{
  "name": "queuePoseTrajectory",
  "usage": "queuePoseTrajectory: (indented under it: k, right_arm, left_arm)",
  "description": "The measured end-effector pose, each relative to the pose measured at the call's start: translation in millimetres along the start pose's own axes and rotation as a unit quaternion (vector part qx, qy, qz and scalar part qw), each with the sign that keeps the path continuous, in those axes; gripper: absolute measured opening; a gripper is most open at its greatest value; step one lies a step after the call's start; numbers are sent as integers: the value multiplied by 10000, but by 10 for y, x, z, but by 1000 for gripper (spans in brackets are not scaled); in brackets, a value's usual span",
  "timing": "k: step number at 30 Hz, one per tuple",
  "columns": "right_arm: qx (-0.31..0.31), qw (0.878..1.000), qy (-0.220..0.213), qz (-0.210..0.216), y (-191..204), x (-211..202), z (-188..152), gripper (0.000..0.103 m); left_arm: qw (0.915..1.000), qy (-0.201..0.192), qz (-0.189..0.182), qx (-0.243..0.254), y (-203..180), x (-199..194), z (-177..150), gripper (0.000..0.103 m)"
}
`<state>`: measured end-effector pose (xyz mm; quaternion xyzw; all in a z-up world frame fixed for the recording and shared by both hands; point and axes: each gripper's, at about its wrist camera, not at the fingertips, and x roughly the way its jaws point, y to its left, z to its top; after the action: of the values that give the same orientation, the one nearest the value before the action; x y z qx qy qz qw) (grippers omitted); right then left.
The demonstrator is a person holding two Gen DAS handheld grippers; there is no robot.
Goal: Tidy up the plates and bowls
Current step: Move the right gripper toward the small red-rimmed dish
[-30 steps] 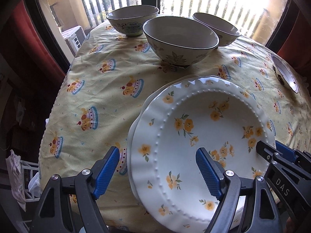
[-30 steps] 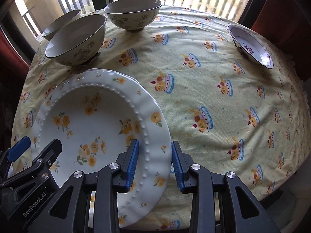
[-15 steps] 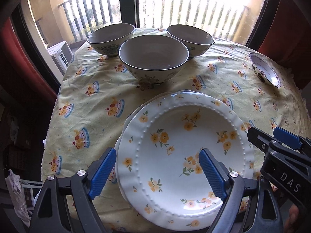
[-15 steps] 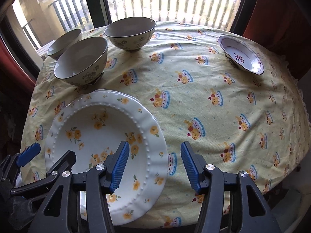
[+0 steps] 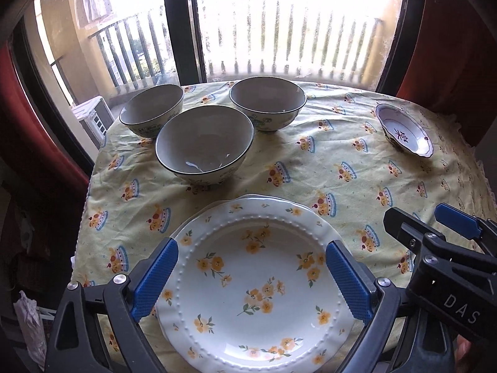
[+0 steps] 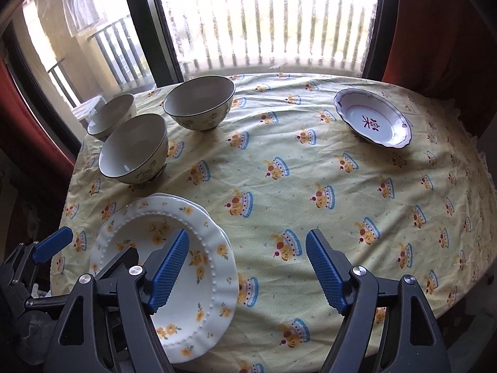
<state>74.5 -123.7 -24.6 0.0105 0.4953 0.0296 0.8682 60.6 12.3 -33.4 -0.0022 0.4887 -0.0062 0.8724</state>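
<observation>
plates: white scalloped ceramic plate with yellow flowers sits on top of at least one more plate, its rim just peeking out at the far edge, near the front-left edge of the table, so that stack looks sorted

bowls: three grey-lined ceramic bowls with dark rims, nearest, back-left, back-right, standing apart in a loose triangle behind the plates, none nested, so I'd guess stacking them comes next

odd one out: small white saucer-bowl with a purple rim is way off on the far right alone, well apart from everything

left gripper: blue pads spread wide above the flowered plate, holding nothing, not touching it as far as I can tell

right gripper: also wide open and empty, hanging over the yellow cake-print tablecloth just right of the plate stack

watch out: bowls are deep and glossy, so a rim pinch could slip
</observation>
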Motion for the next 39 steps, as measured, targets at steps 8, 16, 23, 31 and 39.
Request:
queuePoseTrajectory:
  k: [8, 16, 23, 31, 39]
  right_arm:
    - [20, 10000, 29, -72, -541, -18, 202, 80]
    - [63, 9999, -37, -73, -1108, -48, 426, 80]
    - [91, 9999, -87, -33, -1562, -21, 606, 80]
    - [71, 9999, -114, 8, -2057, 96, 813, 80]
    - [151, 9998, -109, 76, -2545, 318, 1071, 80]
  left_arm:
    - [10000, 28, -52, -64, -554, 41, 185, 95]
    - [10000, -28, -65, -69, -1106, 93, 397, 94]
    - [9999, -82, -5, -59, -1533, 178, 563, 94]
    - [9998, -137, 99, -80, -2000, 332, 752, 94]
    - [9993, -185, 245, -193, -2420, 580, 1008, 93]
